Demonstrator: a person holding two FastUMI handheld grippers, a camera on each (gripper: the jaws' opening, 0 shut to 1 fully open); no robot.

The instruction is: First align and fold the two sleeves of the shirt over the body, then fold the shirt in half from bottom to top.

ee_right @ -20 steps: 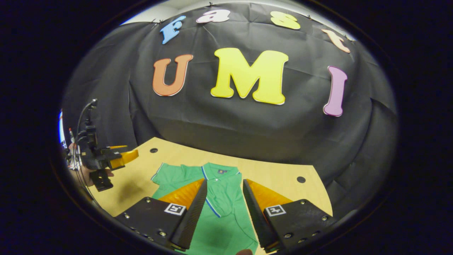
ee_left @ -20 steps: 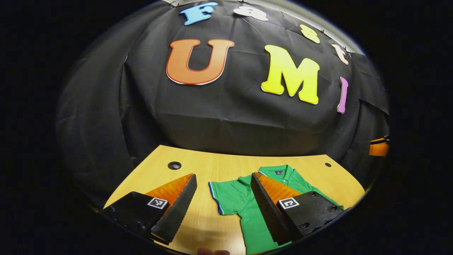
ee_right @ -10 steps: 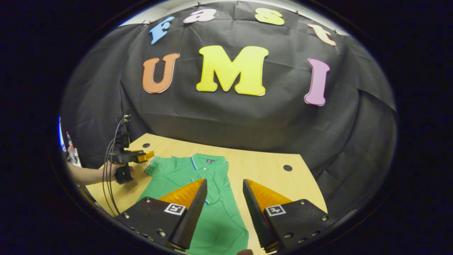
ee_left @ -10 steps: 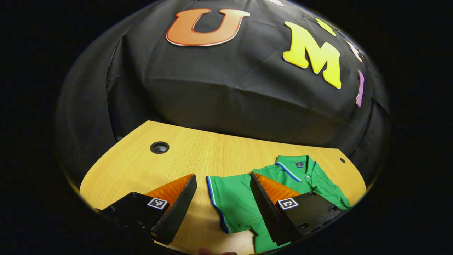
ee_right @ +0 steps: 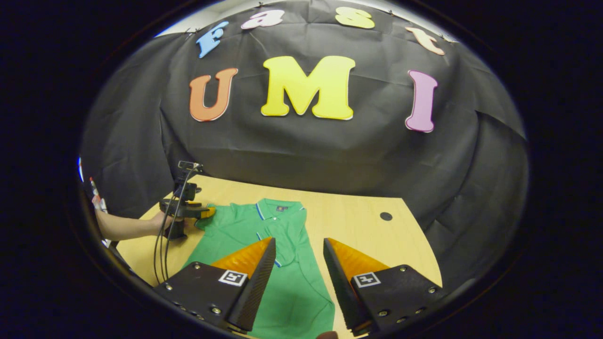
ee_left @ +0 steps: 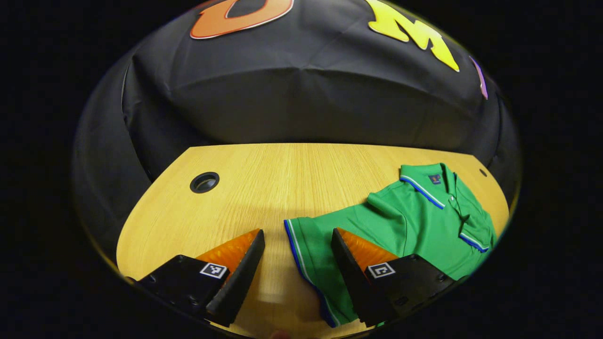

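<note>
A green polo shirt (ee_left: pixel 414 221) with blue-and-white trim lies flat on the wooden table (ee_left: pixel 282 179), collar toward the wall. Its left sleeve (ee_left: pixel 320 235) spreads out sideways, and its trimmed cuff sits between the fingers of my open left gripper (ee_left: pixel 297 278), low over the table. In the right gripper view the shirt (ee_right: pixel 245 226) has its other sleeve (ee_right: pixel 282 245) folded over the body. My right gripper (ee_right: pixel 299 282) hangs open above the shirt's lower right part. The left gripper (ee_right: pixel 205 213), held by a hand (ee_right: pixel 162 221), shows there at the shirt's left sleeve.
The table has a round cable hole near each back corner (ee_left: pixel 204 182) (ee_right: pixel 386 216). Cables (ee_right: pixel 162 249) hang from the left gripper over the table's left edge. Bare wood (ee_right: pixel 362 230) lies to the right of the shirt. The black cloth wall stands close behind the table.
My left gripper has tipped down and moved in to the left sleeve's cuff, which now lies between its fingers. The right gripper has shifted slightly and stays open.
</note>
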